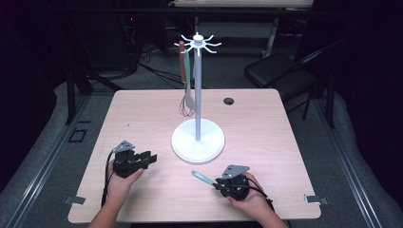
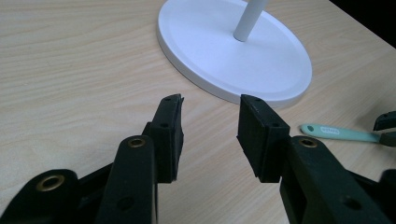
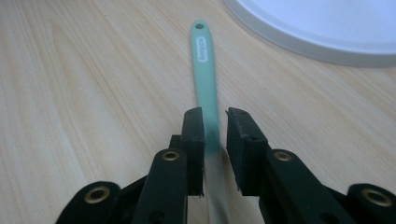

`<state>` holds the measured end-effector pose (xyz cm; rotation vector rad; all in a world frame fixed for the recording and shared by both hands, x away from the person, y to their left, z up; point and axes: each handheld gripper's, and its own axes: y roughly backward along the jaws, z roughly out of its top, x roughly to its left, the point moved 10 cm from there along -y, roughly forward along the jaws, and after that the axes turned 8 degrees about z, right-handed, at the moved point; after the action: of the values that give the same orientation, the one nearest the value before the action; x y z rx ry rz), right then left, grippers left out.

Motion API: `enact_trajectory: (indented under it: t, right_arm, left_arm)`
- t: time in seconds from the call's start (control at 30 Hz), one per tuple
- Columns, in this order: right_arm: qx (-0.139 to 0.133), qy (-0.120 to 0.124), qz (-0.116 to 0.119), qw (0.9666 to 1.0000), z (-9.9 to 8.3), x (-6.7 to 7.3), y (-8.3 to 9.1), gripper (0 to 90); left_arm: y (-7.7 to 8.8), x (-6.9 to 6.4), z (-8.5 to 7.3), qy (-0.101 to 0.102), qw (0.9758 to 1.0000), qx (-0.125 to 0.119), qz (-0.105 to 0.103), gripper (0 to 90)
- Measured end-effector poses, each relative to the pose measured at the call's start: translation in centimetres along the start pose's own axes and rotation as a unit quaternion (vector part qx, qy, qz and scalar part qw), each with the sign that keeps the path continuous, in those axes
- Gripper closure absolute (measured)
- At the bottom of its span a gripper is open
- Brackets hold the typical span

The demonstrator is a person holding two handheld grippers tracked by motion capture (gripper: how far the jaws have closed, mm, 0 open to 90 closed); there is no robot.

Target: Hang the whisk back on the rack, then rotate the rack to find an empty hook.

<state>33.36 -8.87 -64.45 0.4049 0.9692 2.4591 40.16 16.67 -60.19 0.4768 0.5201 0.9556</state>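
Right gripper view looks straight down the mint-green handle (image 3: 204, 70) of a small kitchen tool that lies flat on the table, its hanging hole at the far end, pointing toward the white stand's base (image 3: 327, 32). My right gripper (image 3: 215, 126) straddles that handle near where green gives way to a paler part; the 2 jaws stand only narrowly apart, one pad looks to be against the handle and the other shows a slim gap, so I judge this a loose bracket rather than a firm clamp. I cannot make out the tool's working end, which runs under the gripper. The handle points toward the stand, I think, so the hole can be lifted toward a hook. From the high view my right gripper (image 1: 223, 183) sits at the near edge with the green handle (image 1: 202, 177) poking out toward the base (image 1: 198, 140). My left gripper (image 1: 147, 159) rests on the table left of the base, its jaws about halfway open with nothing between them, waiting. The stand's pole rises to a ring of white hooks (image 1: 197, 42), where a whisk (image 1: 187, 102) and a brown-handled tool (image 1: 182, 66) already hang on the left side. The table (image 1: 285, 156) is pale wood-grain laminate with a dark round cable hole (image 1: 229, 100); around it the room is dim, with a black chair (image 1: 275, 69) and cables on a grey floor.
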Motion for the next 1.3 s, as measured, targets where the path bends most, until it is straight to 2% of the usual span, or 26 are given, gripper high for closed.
enact_trajectory:
  t: [0.03,0.17,0.27,0.4,0.5,0.7,0.93,1.17,1.3]
  right_arm:
    - [0.002,0.002,0.004,1.0000,0.1,0.2,-0.2,77.1]
    - [0.010,0.018,-0.010,0.9997,-0.2,0.2,-0.5,81.0]
    - [0.007,0.013,0.000,0.9999,-0.3,0.0,-0.4,81.3]
    - [0.001,-0.007,0.011,0.9999,-0.4,-0.1,-0.4,81.7]
    - [0.002,-0.008,0.010,0.9999,-0.4,0.0,-0.4,81.8]
    - [0.004,-0.004,0.002,1.0000,-0.4,-0.1,-0.4,81.9]
    - [-0.009,-0.003,0.005,0.9999,-0.2,0.2,0.0,81.9]
    - [-0.022,-0.009,0.008,0.9997,0.0,0.2,0.2,81.9]
    - [-0.020,-0.006,0.008,0.9998,-0.1,0.3,0.1,81.9]
  left_arm:
    - [0.0,0.0,0.0,-0.001,1.0000,0.001,0.000,60.0]
    - [-0.1,0.2,-0.1,0.001,1.0000,0.003,-0.001,59.9]
    - [-0.2,0.4,-0.1,-0.001,1.0000,0.004,0.000,59.9]
    - [-0.3,0.5,-0.2,-0.002,1.0000,0.004,0.001,59.8]
    - [-0.2,0.5,-0.2,0.002,1.0000,0.003,0.000,59.7]
    - [-0.1,0.2,-0.3,-0.003,1.0000,0.006,0.002,59.1]
    - [-0.1,-1.1,-0.2,-0.016,0.9999,0.003,-0.005,56.5]
    - [-0.6,-3.1,-0.4,-0.026,0.9991,0.011,-0.031,55.1]
    - [-1.0,-4.1,-0.5,-0.026,0.9986,0.011,-0.044,54.0]
